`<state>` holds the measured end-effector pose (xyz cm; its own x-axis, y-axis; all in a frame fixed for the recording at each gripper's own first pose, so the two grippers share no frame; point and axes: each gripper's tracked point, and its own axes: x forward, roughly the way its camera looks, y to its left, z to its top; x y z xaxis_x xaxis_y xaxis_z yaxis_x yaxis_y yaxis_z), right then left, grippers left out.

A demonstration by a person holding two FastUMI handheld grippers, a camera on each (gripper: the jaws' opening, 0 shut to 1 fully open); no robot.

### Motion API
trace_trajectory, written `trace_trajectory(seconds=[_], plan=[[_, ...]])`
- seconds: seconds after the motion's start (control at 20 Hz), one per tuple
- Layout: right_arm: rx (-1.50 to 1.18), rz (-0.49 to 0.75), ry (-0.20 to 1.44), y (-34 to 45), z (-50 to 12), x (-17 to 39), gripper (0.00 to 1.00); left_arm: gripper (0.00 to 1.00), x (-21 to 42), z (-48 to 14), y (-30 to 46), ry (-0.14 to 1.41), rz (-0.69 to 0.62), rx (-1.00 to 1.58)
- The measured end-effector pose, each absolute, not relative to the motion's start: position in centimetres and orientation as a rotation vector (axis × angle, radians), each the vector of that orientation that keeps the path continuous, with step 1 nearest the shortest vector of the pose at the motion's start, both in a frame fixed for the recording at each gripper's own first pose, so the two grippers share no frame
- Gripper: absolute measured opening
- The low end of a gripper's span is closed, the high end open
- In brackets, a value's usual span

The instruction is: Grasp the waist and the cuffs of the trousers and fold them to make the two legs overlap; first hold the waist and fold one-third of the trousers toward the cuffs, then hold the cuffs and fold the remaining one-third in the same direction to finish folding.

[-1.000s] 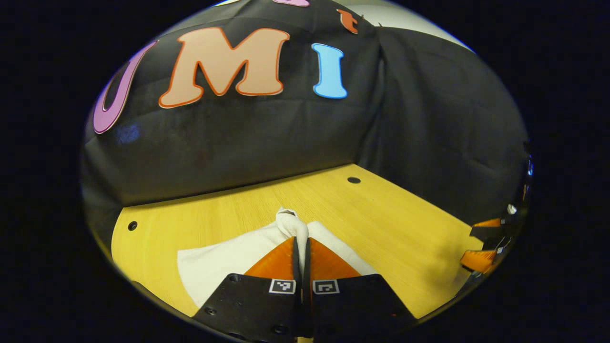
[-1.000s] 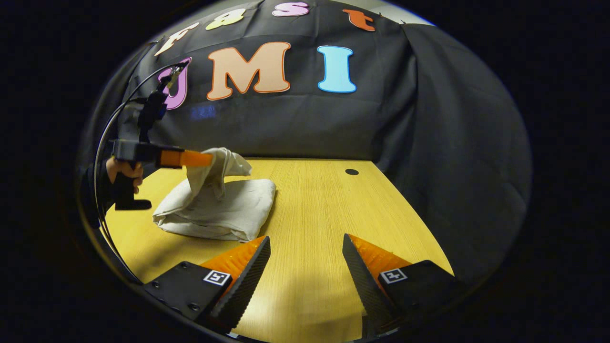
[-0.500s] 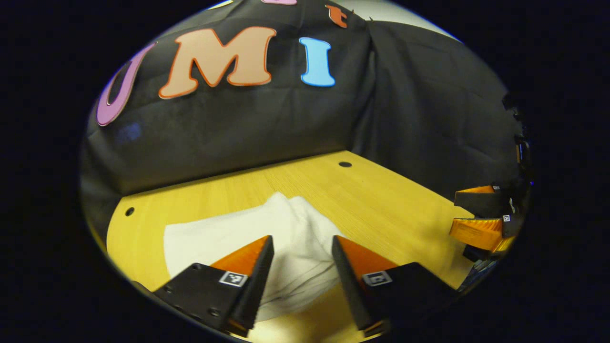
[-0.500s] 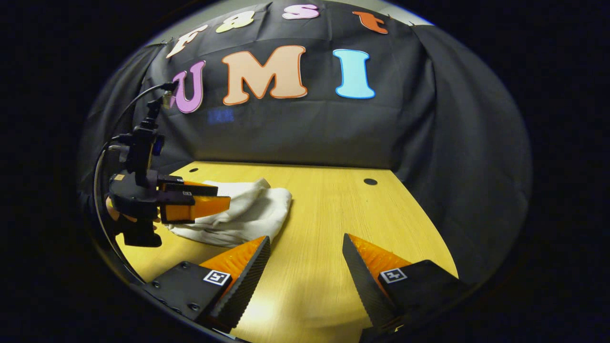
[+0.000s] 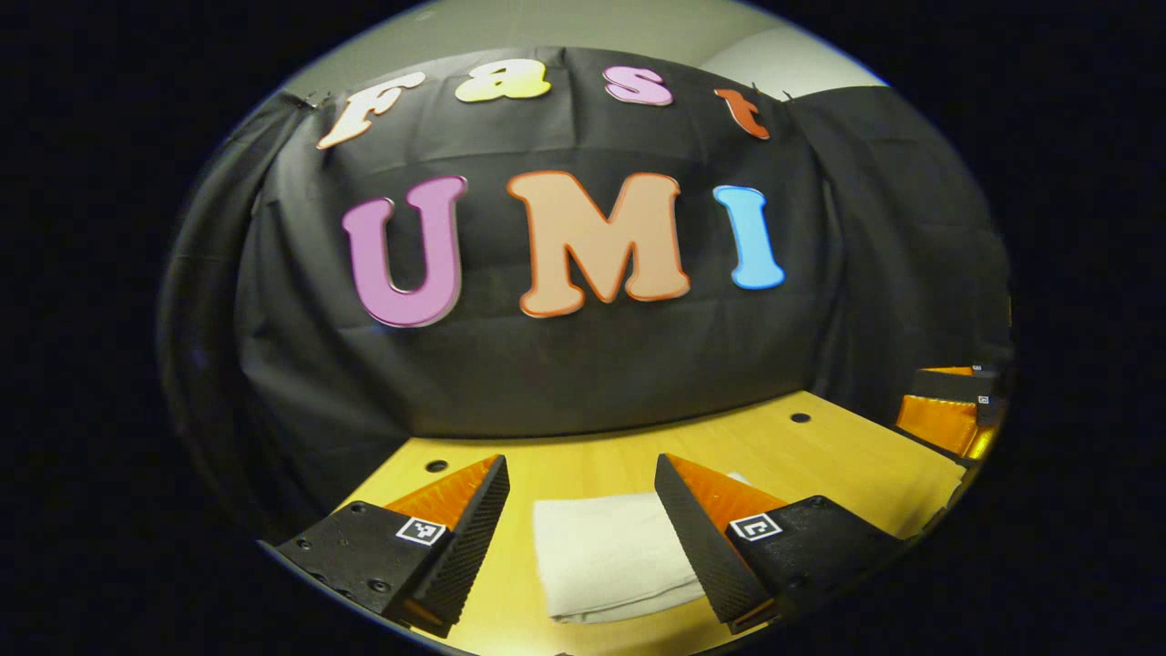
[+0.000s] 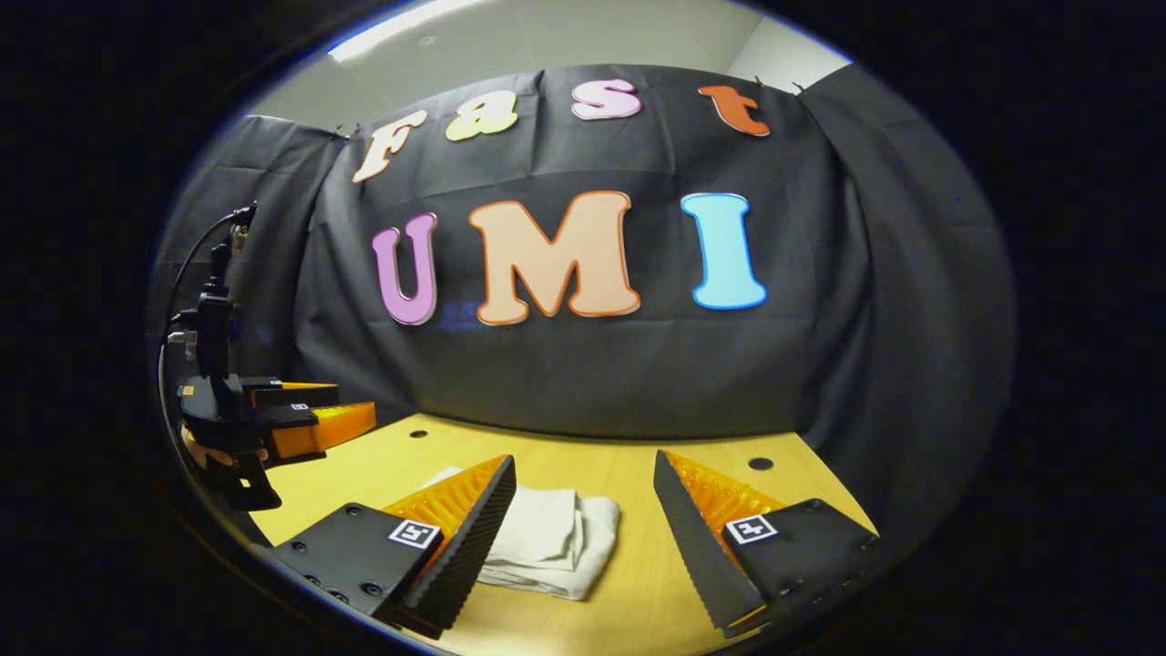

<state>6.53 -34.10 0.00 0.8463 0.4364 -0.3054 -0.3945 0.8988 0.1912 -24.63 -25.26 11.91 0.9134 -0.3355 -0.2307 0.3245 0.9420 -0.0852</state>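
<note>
black cloth wall (image 6: 583,383) behind a wooden table (image 6: 629,469) (ceiling light (image 6: 401,27) above).

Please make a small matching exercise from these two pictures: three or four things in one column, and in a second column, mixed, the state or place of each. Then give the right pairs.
1. trousers
2. left gripper
3. table
4. right gripper

a. yellow wood, with small dark holes
b. open, above the folded cloth
c. folded into a pale bundle, lying flat
d. open, with the other gripper at its far left

Pairs: 1-c, 2-b, 3-a, 4-d
</note>
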Motion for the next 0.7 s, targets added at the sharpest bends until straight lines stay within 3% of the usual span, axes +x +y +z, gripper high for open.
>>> trace_trajectory(seconds=[0.15,0.2,0.45,0.6,0.7], plan=[[0.124,0.440,0.300,-32.2,2.1,6.9,0.98,1.00,-24.3,14.0,-22.3,0.206,-0.309,-0.066],[0.135,0.434,0.296,-31.3,2.4,6.9,0.98,0.96,-24.0,14.3,-21.0,0.195,-0.298,-0.067],[0.210,0.372,0.259,-28.0,6.0,6.6,0.98,0.96,-22.7,17.9,-15.3,0.107,-0.268,-0.025],[0.140,0.345,0.168,-28.7,8.2,6.5,0.98,1.00,-22.0,19.7,-14.9,0.034,-0.267,-0.035],[0.148,0.330,0.167,-29.2,8.5,6.2,0.98,0.96,-22.5,19.4,-16.0,0.055,-0.291,-0.042]])
